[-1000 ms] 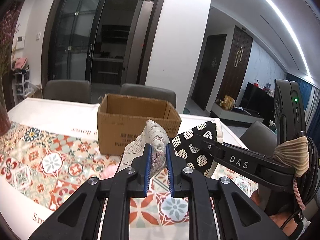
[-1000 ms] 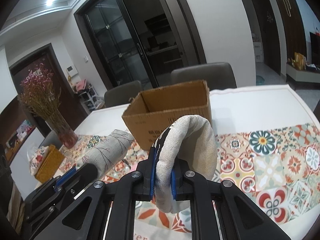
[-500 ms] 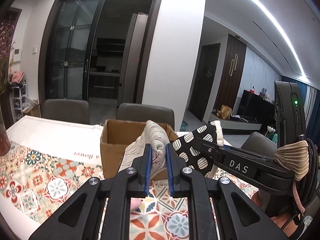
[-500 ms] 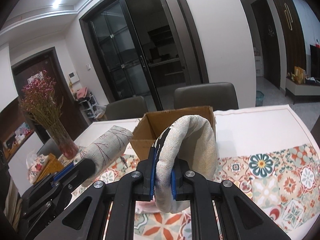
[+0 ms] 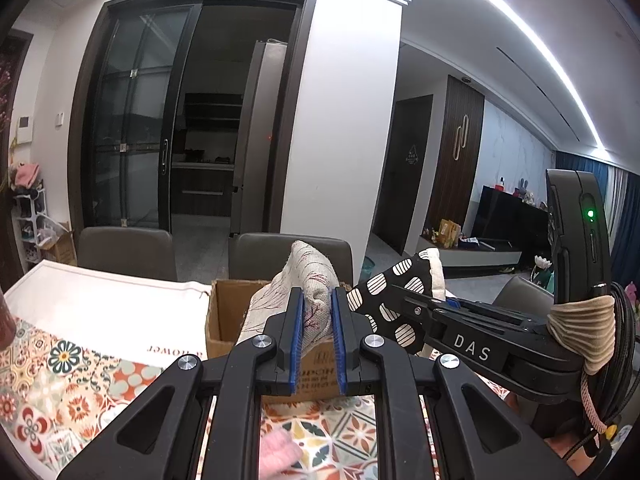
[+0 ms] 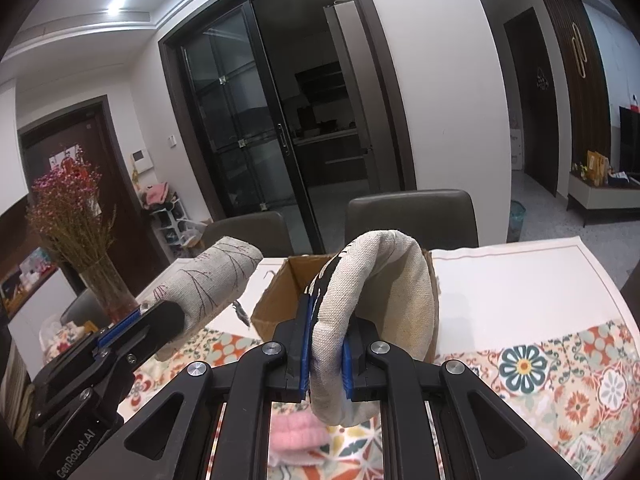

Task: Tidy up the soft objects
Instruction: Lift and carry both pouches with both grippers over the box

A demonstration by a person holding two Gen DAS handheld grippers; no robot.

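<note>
My left gripper [image 5: 316, 312] is shut on a beige oven mitt with a red twig print [image 5: 310, 276], held up in front of the open cardboard box [image 5: 224, 316]. My right gripper [image 6: 325, 344] is shut on a cream mitt with a black-and-white spotted side [image 6: 380, 280], folded over the jaws, also in front of the box [image 6: 280, 296]. The spotted mitt [image 5: 392, 292] and the right gripper show at the right of the left wrist view. The twig-print mitt [image 6: 216, 276] shows at the left of the right wrist view. A pink soft item [image 6: 296, 432] lies on the table below the grippers.
The table has a patterned tile-print cloth [image 6: 560, 376] with a white border. Grey chairs [image 6: 412, 216] stand behind it. A vase of dried flowers [image 6: 76, 232] stands at the far left. The pink item also shows in the left wrist view [image 5: 278, 452].
Both grippers have risen with their mitts and tilted up. The box now sits lower in both views and more of the room shows above it.
</note>
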